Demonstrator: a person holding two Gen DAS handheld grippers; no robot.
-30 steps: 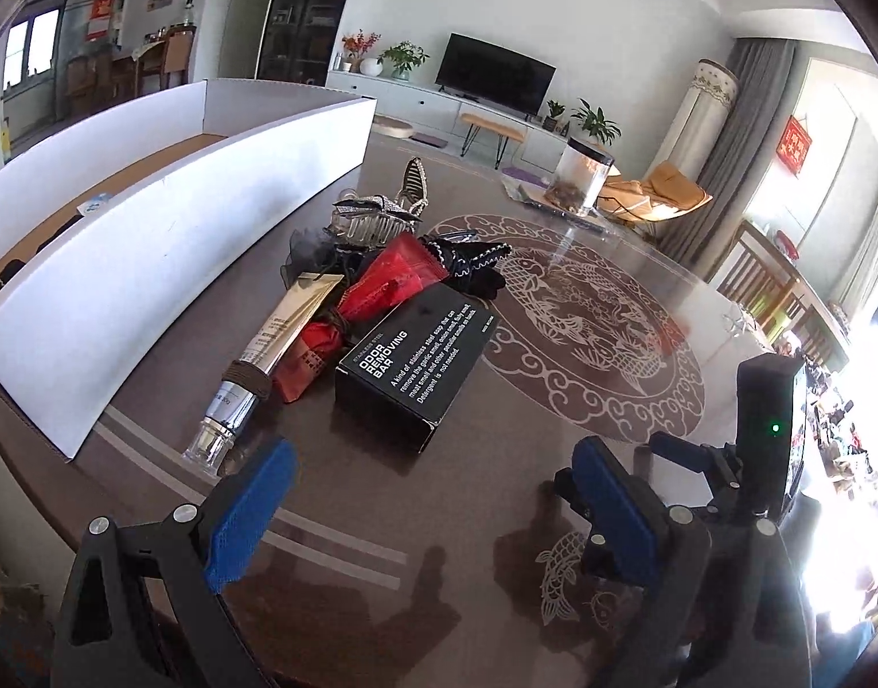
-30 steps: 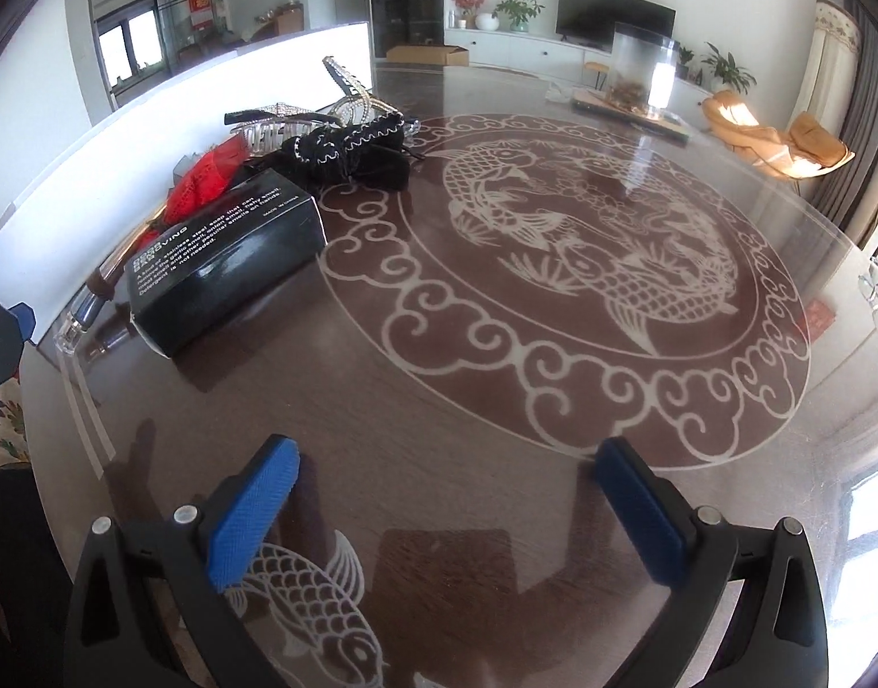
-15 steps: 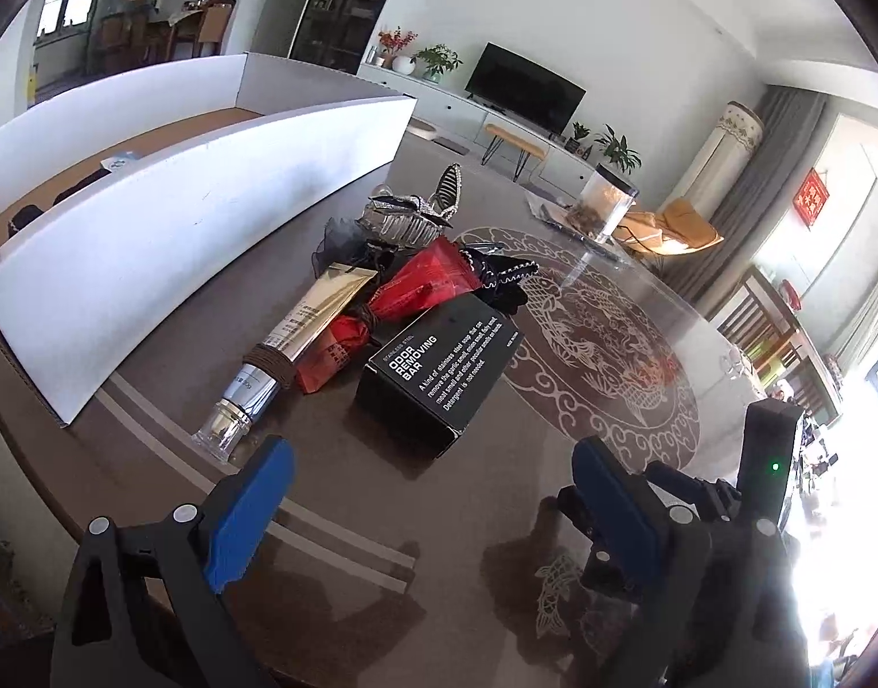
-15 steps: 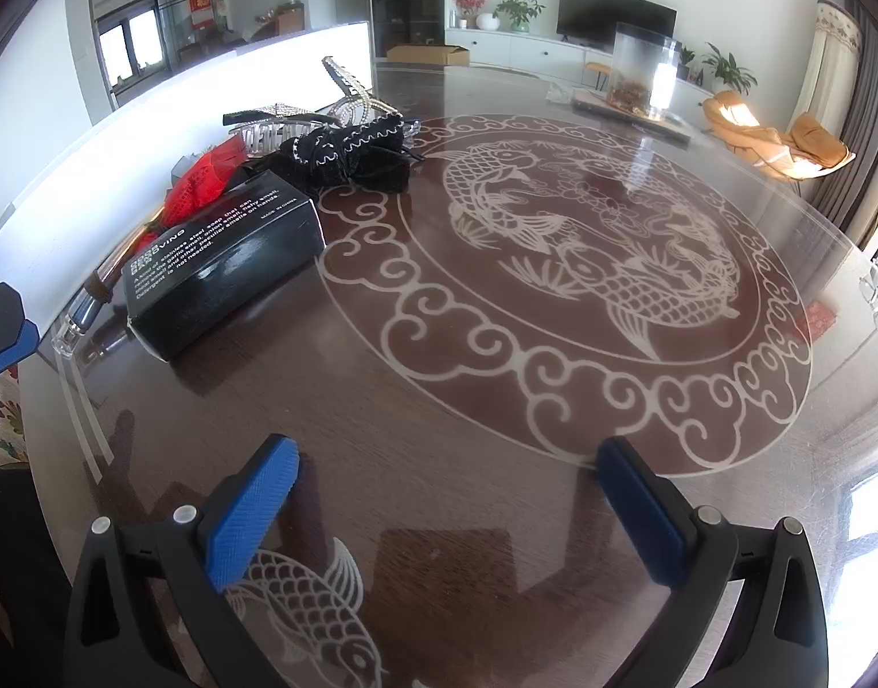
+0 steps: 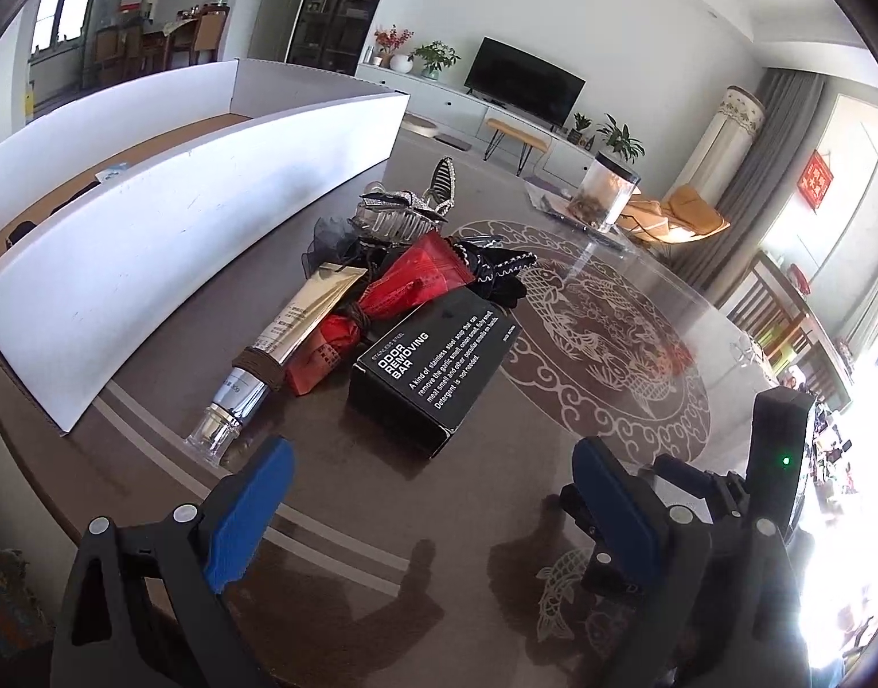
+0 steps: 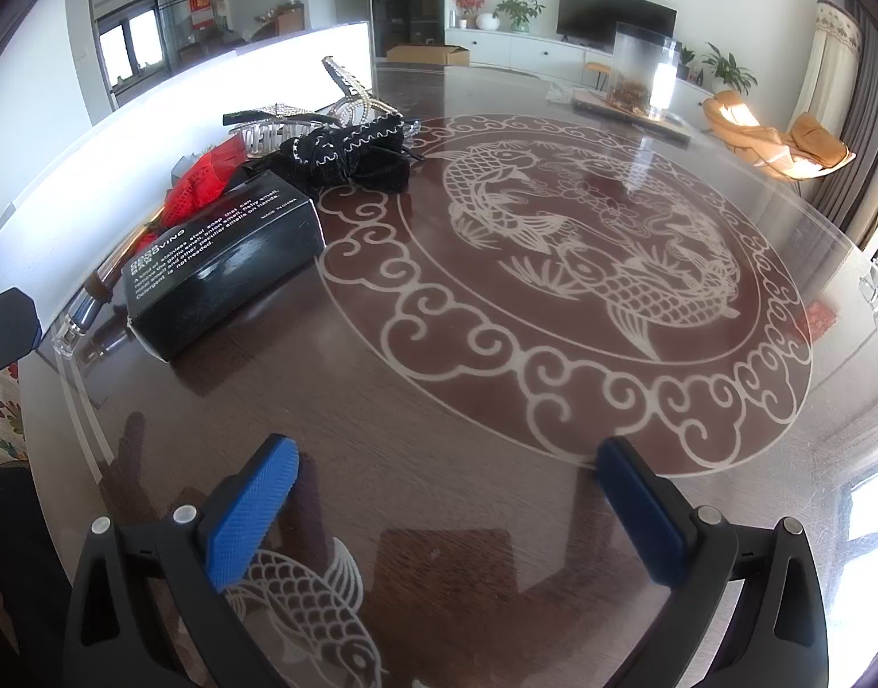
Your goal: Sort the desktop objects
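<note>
A pile lies on the round table: a black "odor removing bar" box (image 5: 433, 370), a gold-and-silver tube (image 5: 278, 344), a red packet (image 5: 416, 281), a black bow (image 5: 496, 269) and a silver hair claw (image 5: 404, 212). My left gripper (image 5: 433, 493) is open and empty, just short of the box. My right gripper (image 6: 444, 493) is open and empty over bare table; the box (image 6: 221, 264) and bow (image 6: 352, 157) lie to its far left. The right gripper also shows in the left wrist view (image 5: 725, 510).
A long white cardboard box (image 5: 169, 218) stands open left of the pile. A clear jar (image 6: 642, 77) on a tray sits at the table's far side. The table (image 6: 553, 413) has a glass top with a fish pattern.
My left gripper has risen and drawn back a little, so the pile looks slightly farther. The right gripper has hardly moved. Both stay open.
</note>
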